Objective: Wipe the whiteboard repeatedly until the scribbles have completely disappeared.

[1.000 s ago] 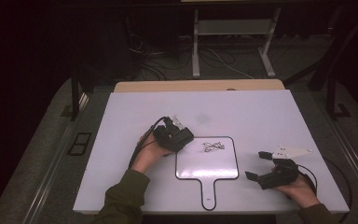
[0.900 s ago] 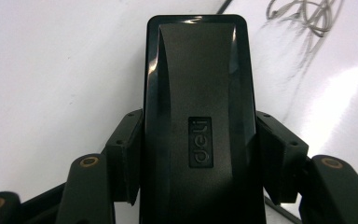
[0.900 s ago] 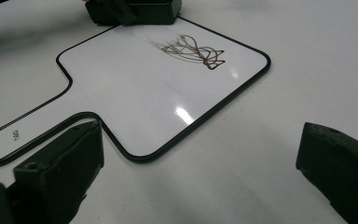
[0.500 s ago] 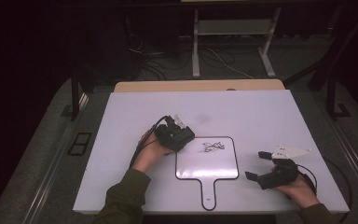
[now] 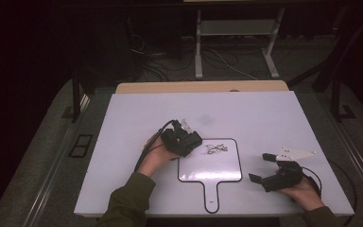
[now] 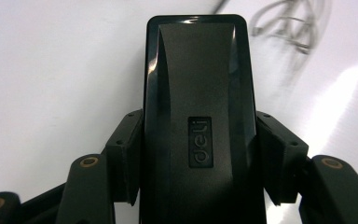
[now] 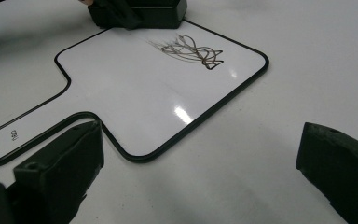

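High view, nearest edge first: two forearms are seen coming in from the bottom of a white table (image 5: 123, 142). At the right, the right gripper (image 5: 264, 170) is rested on the table beside a small paddle-shaped whiteboard (image 5: 217, 170), its jaws spread wide with nothing between them; that hand has not shifted over the last second. The whiteboard is laid flat near the table's front, its handle pointed toward the person. A tangle of dark marker scribble (image 5: 216, 149) is seen on the board's far part.

Just beyond, at the board's far left corner, the left gripper (image 5: 191, 142) is pinched on a black eraser (image 5: 189, 144), which is pressed low against the surface, just beside the scribble. In the left gripper view the eraser (image 6: 198, 116) is gripped on both sides by the jaws, with the scribble (image 6: 289, 23) blurred ahead of it.

Compared with a second ago, the eraser has been eased only slightly toward the scribble, which is unchanged. The wiping is judged not yet begun; a sweep across the marks appears to be next.
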Motion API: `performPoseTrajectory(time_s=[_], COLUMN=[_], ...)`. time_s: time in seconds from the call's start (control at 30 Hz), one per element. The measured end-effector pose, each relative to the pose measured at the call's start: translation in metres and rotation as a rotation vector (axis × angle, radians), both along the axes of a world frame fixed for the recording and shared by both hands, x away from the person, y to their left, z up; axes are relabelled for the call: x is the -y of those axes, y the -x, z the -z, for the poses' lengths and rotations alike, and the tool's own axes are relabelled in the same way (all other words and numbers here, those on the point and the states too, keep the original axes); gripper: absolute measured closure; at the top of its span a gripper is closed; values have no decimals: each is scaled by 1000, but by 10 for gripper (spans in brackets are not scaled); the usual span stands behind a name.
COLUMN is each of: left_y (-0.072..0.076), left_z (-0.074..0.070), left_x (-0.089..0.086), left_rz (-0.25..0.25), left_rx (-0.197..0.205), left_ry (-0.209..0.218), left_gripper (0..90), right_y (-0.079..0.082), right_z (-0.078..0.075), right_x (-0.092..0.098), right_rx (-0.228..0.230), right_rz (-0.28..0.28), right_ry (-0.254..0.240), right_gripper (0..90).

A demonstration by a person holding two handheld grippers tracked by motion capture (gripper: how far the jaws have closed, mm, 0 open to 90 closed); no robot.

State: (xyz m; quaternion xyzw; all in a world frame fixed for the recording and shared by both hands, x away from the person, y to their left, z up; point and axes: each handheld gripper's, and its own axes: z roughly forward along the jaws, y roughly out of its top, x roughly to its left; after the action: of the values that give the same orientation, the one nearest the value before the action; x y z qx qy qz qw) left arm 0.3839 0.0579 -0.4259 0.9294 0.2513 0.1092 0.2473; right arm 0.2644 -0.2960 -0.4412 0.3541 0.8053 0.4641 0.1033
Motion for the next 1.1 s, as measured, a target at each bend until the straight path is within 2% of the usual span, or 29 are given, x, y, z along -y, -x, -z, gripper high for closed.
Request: performPoseTrajectory(time_s=[0.07, 0.13, 0.3, 0.33, 0.4, 0.57, 0.73, 0.87, 1.1], left_y=[1, 4, 13, 13, 13, 2, -6, -4, 7], left_z=[-1, 0, 0, 0, 0, 0, 0, 1, 1], left_x=[1, 3, 13, 14, 14, 11, 14, 23, 45], left_rz=[10, 29, 78, 86, 82, 25, 13, 32, 98], left_rx=[-4, -22, -33, -33, -34, -14, -12, -19, -26], left_ry=[-7, 1, 16, 5, 12, 10, 10, 20, 20], left_gripper=[393, 393, 393, 392, 393, 392, 392, 392, 392], right_y=[0, -1, 0, 0, 0, 0, -1, -1, 0], right_z=[0, 1, 1, 0, 0, 0, 0, 1, 1], right_x=[0, -1, -1, -1, -1, -1, 0, -1, -1], right_rx=[3, 2, 3, 3, 5, 4, 3, 4, 4], right_rz=[-3, -2, -3, -3, -3, -2, -2, -3, -4], right_ry=[1, 3, 3, 2, 3, 2, 3, 3, 4], right_gripper=[0, 0, 0, 0, 0, 0, 0, 0, 0])
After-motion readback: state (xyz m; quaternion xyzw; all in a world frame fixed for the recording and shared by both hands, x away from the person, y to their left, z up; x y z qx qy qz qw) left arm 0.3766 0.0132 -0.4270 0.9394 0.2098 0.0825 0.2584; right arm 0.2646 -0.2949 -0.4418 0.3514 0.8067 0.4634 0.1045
